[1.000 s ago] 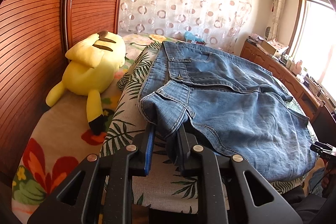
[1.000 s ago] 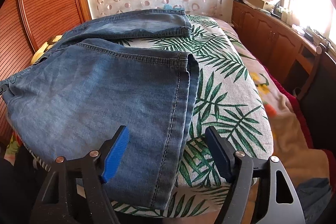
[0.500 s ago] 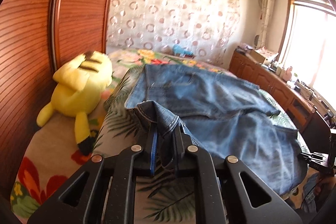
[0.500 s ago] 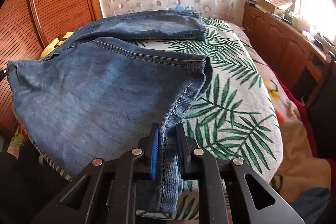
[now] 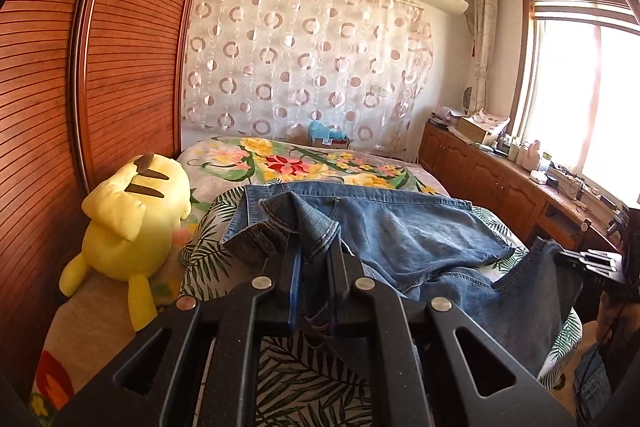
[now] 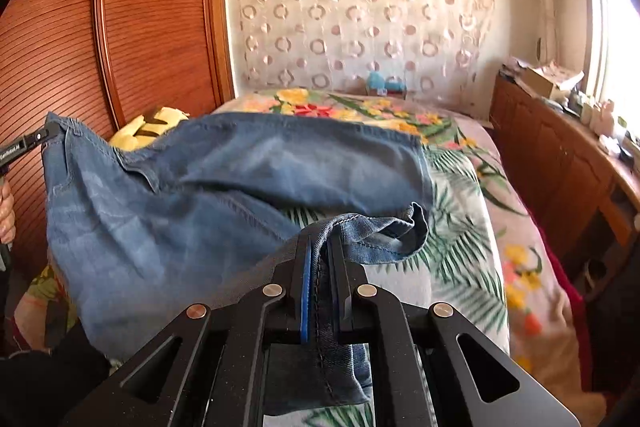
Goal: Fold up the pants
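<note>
Blue denim pants lie across the leaf-print cover on the bed, with the near side lifted. My left gripper is shut on the waistband corner and holds it raised above the bed. My right gripper is shut on the hem of the near leg of the pants and holds it up. The far leg still lies flat on the bed. The left gripper also shows at the left edge of the right wrist view, and the right gripper at the right edge of the left wrist view.
A yellow plush toy lies at the bed's left side against the wooden wardrobe. A wooden sideboard with clutter runs along the right under the window. A floral blanket covers the far bed.
Both grippers have lifted their denim edges up off the bed and moved them forward. The right gripper went from open to shut on the hem a second ago.
</note>
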The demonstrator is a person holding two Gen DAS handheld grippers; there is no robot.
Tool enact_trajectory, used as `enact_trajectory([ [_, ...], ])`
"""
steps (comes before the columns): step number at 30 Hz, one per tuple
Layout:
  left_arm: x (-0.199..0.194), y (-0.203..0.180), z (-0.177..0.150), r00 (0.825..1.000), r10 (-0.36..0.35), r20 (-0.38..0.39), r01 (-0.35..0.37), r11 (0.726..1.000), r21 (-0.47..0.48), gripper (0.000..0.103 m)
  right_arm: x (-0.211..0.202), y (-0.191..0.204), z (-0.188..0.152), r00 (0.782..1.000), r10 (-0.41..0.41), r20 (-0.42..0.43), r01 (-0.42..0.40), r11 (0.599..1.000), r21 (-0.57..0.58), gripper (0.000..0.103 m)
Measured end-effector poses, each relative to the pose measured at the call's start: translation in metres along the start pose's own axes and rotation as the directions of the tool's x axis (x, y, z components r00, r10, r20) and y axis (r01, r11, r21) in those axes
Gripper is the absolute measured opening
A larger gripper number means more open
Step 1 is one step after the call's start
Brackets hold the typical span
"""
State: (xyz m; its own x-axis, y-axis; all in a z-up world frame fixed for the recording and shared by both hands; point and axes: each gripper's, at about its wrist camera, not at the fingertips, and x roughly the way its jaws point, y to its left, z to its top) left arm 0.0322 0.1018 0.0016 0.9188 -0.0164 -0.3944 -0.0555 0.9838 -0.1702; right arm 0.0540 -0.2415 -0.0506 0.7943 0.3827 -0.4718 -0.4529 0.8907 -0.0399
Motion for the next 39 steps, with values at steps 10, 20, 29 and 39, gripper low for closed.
enact_trajectory([
  [10,0.008,-0.007,-0.012,0.999,-0.008,-0.033,0.009,1.0,0.012,0.011,0.085,0.016,-0.001,0.989,0.089,-0.122,-0.094,0.995,-0.036,0.007],
  [20,0.012,-0.012,-0.016,0.999,-0.017,-0.051,0.018,1.0,0.018,0.011,0.105,0.006,-0.008,0.983,0.088,-0.16,-0.085,0.996,0.026,0.049],
  [29,0.012,-0.013,-0.017,0.999,-0.018,-0.051,0.019,1.0,0.018,0.011,0.034,-0.013,-0.034,0.994,0.047,-0.099,-0.04,0.997,0.07,0.054],
  [39,0.012,-0.017,-0.017,0.999,-0.014,-0.053,0.015,1.0,0.022,0.011,0.045,-0.018,-0.075,0.978,0.107,-0.182,-0.08,0.986,0.15,0.053],
])
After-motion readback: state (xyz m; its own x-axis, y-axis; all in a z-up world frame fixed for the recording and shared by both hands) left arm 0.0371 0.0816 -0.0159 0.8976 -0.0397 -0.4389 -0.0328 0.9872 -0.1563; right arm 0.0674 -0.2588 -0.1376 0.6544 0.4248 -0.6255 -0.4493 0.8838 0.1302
